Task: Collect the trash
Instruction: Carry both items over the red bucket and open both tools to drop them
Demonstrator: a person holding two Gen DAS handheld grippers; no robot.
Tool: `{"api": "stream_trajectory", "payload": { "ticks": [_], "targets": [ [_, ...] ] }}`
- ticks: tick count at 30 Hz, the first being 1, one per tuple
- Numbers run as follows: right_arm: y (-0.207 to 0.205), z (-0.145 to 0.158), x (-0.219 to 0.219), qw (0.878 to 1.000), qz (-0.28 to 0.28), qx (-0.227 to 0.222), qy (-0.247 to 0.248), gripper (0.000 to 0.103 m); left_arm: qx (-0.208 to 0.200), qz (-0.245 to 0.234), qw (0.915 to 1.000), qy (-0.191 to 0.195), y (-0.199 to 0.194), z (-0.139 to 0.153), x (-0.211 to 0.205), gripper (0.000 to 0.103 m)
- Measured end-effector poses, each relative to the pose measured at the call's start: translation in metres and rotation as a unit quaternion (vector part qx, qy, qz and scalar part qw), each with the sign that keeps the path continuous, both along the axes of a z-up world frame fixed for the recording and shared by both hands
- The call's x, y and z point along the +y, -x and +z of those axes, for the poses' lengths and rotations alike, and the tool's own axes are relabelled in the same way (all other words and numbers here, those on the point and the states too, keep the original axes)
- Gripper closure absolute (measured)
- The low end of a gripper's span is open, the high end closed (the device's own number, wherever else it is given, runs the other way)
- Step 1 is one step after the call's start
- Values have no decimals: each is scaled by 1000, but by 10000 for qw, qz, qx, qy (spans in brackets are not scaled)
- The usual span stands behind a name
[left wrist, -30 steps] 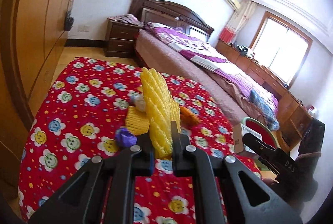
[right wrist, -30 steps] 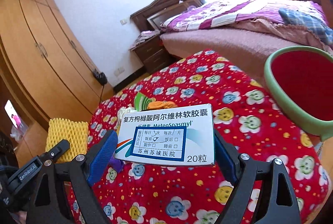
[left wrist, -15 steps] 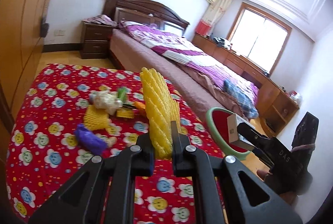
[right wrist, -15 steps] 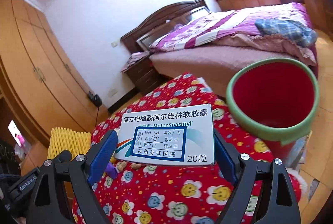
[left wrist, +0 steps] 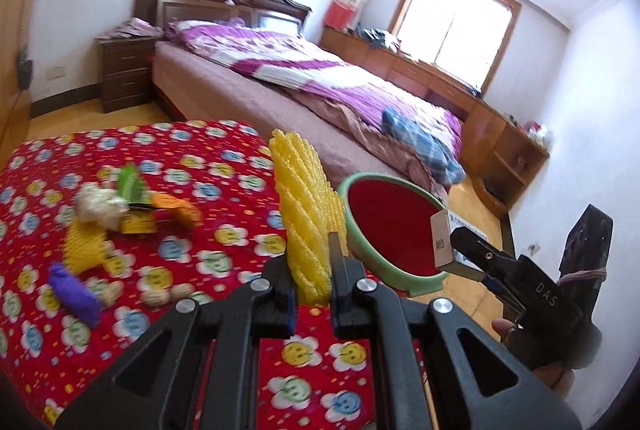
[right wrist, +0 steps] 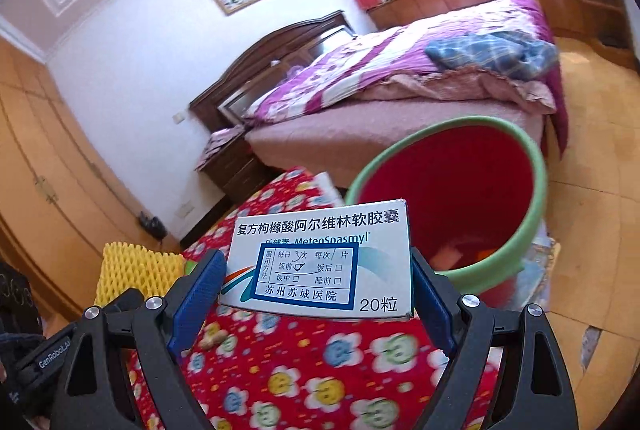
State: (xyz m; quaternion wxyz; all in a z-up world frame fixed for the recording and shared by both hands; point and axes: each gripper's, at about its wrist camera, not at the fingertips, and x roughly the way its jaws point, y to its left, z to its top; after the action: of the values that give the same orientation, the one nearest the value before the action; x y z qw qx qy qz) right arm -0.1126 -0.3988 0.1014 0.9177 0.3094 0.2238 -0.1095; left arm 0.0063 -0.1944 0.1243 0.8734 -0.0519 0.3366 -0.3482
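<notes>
Over the near rim of the red plastic bin with green lip (right wrist: pixel 536 190), a white-and-blue cardboard medicine box (right wrist: pixel 320 258) is pinched by the right tool (right wrist: pixel 316 294). A yellow foam fruit net (left wrist: pixel 304 230) is clamped by the left tool (left wrist: pixel 312 290). Released early, the box could strike the rim and fall to the floor. Since earlier, both tools have been carried nearer the bin.

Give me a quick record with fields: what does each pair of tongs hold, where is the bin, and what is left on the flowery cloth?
left tongs: shut on yellow foam net
right tongs: shut on medicine box, near the bin's rim
bin: red inside, green rim, beside the red flowered cloth
bin contents: a few scraps at the bottom
left on cloth: purple wrapper, white wad, orange wrapper, second yellow net
</notes>
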Motion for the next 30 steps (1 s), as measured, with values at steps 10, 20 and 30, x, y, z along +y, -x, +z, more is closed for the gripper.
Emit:
{"api": "stream_trajectory", "payload": {
  "ticks": [10,20,30],
  "targets": [
    [7,-22,-60,9960,-840,313,44,14,184,-839,9957,-337,-19,-23,-91,93],
    [-2,-42,-94,9932,-1032,534,80,14,210,-1335,9895,-523,-40,-46,-162,93],
    [-11,-49,-96,9946,-926,448,106,14,281,-1225,9884,-847,-51,-67,-181,65]
  ]
}}
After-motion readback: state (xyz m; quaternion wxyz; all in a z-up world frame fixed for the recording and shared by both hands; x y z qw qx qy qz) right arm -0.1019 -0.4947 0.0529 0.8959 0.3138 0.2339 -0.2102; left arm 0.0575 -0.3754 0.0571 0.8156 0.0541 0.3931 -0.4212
